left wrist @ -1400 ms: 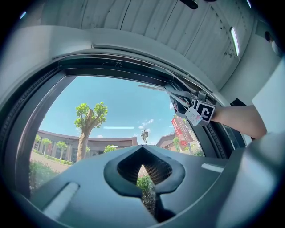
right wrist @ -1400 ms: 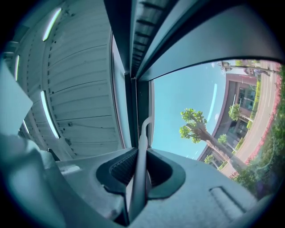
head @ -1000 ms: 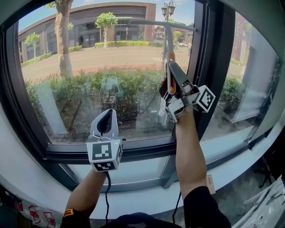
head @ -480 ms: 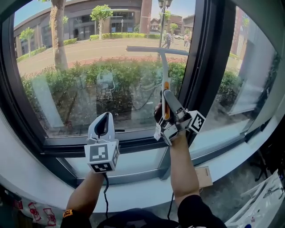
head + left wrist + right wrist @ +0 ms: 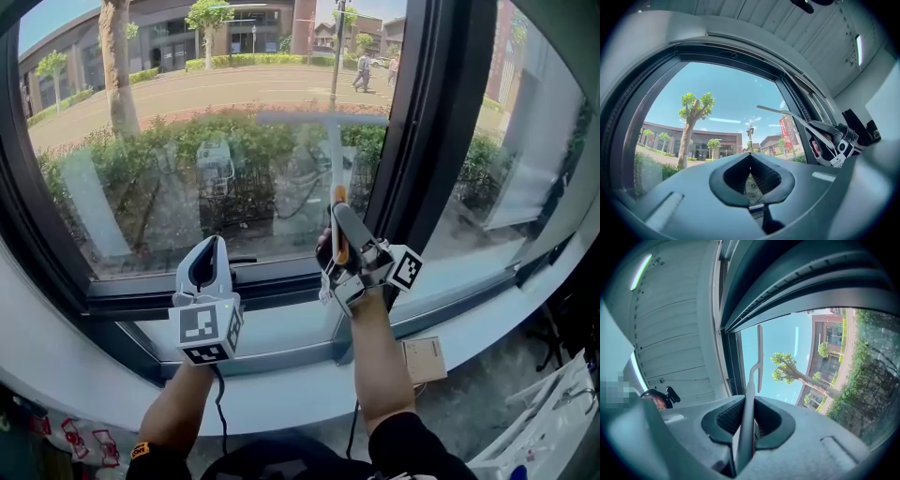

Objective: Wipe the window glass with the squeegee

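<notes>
The squeegee's blade (image 5: 323, 119) lies flat across the window glass (image 5: 169, 141) at mid height, near the right of the pane. Its thin handle (image 5: 338, 211) runs down into my right gripper (image 5: 342, 246), which is shut on it. From the right gripper view the handle (image 5: 746, 423) passes between the jaws and the blade (image 5: 759, 357) stands ahead against the sky. My left gripper (image 5: 204, 270) points up in front of the lower window frame, left of the squeegee, shut and holding nothing. The squeegee (image 5: 787, 115) and right gripper (image 5: 839, 140) show at the right of the left gripper view.
A dark vertical mullion (image 5: 427, 141) stands just right of the squeegee, with a second pane beyond it. The black lower frame (image 5: 281, 291) and pale sill (image 5: 281, 389) run below both grippers. A small cardboard box (image 5: 424, 359) lies on the floor at the right.
My right gripper has drawn the squeegee down the glass, from near the pane's top to mid height. The left gripper has stayed by the lower frame.
</notes>
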Motion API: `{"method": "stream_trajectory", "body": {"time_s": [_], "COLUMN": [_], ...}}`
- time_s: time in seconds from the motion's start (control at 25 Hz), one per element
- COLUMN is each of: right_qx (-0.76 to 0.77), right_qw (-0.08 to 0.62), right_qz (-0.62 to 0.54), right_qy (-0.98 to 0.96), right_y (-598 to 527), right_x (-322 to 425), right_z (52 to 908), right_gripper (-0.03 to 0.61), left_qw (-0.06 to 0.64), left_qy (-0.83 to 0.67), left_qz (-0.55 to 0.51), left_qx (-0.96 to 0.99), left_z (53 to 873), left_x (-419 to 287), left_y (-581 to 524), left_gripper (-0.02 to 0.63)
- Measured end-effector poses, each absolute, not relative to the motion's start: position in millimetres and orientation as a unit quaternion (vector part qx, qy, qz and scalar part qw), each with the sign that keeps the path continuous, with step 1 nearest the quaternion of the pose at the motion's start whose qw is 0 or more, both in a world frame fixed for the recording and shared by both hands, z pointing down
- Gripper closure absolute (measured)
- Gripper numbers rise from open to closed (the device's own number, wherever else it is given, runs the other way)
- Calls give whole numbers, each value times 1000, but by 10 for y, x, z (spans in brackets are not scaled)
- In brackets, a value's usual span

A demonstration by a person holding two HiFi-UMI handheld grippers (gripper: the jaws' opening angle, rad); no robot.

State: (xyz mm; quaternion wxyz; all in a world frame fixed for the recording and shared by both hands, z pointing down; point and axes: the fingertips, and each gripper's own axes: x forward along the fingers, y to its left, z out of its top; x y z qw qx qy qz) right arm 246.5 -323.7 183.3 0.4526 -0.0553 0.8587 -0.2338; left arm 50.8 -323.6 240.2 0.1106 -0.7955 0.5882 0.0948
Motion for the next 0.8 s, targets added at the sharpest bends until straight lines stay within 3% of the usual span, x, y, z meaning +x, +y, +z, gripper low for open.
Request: {"method": "stream_trajectory", "body": {"time_s": [0.4,0.8], "right_qx": [-43,-14], "right_qw": [402,400], "right_qz": [-149,-175], "right_qy": [903,900], "right_y": [-2733,-2559], "right_x": [1780,94], "right_z": [1640,1619], "right_gripper": [531,531], "left_qw": [110,105], "left_qy": [656,715], "left_qz": [86,87], "left_qx": [-742,-685], "left_z": [2502,2425], "left_x": [-142,-1855], "left_y": [-3103,-2516], "left_gripper": [595,595]}}
